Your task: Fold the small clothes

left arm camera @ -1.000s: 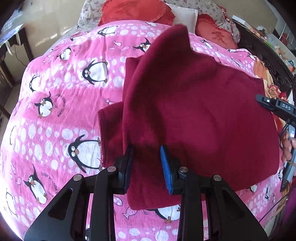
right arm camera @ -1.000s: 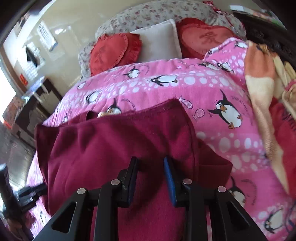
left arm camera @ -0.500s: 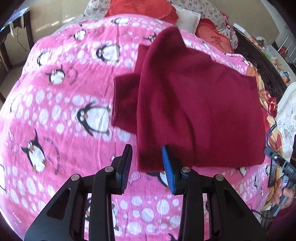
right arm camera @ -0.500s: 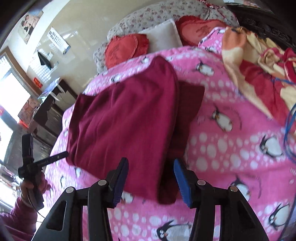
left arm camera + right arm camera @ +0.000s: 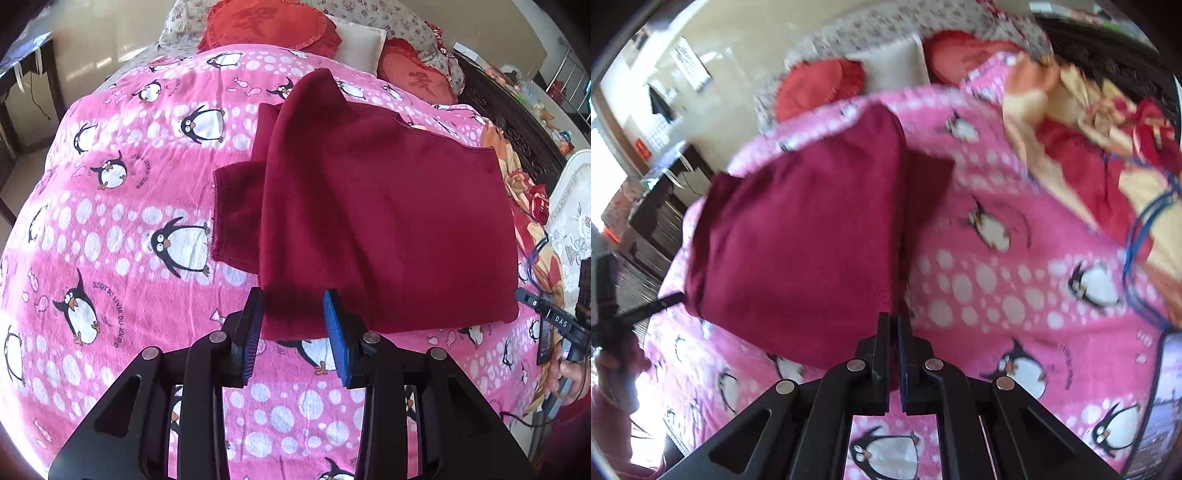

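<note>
A dark red garment (image 5: 380,218) lies folded on the pink penguin blanket (image 5: 110,229), with a lower layer sticking out on its left side. My left gripper (image 5: 293,325) is open, its jaws either side of the garment's near left corner. In the right wrist view the garment (image 5: 798,243) shows blurred. My right gripper (image 5: 897,332) is shut on the garment's near corner, where the folded edge meets the lower layer.
Red heart cushions (image 5: 269,26) and a white pillow (image 5: 360,40) lie at the head of the bed. An orange and red flowered quilt (image 5: 1089,147) with a blue cable (image 5: 1137,251) lies along one side. A dark desk (image 5: 26,74) stands beside the bed.
My left gripper let go of the garment, drew back, and now straddles its corner, open. My right gripper released, pulled away, then closed on the garment's near corner.
</note>
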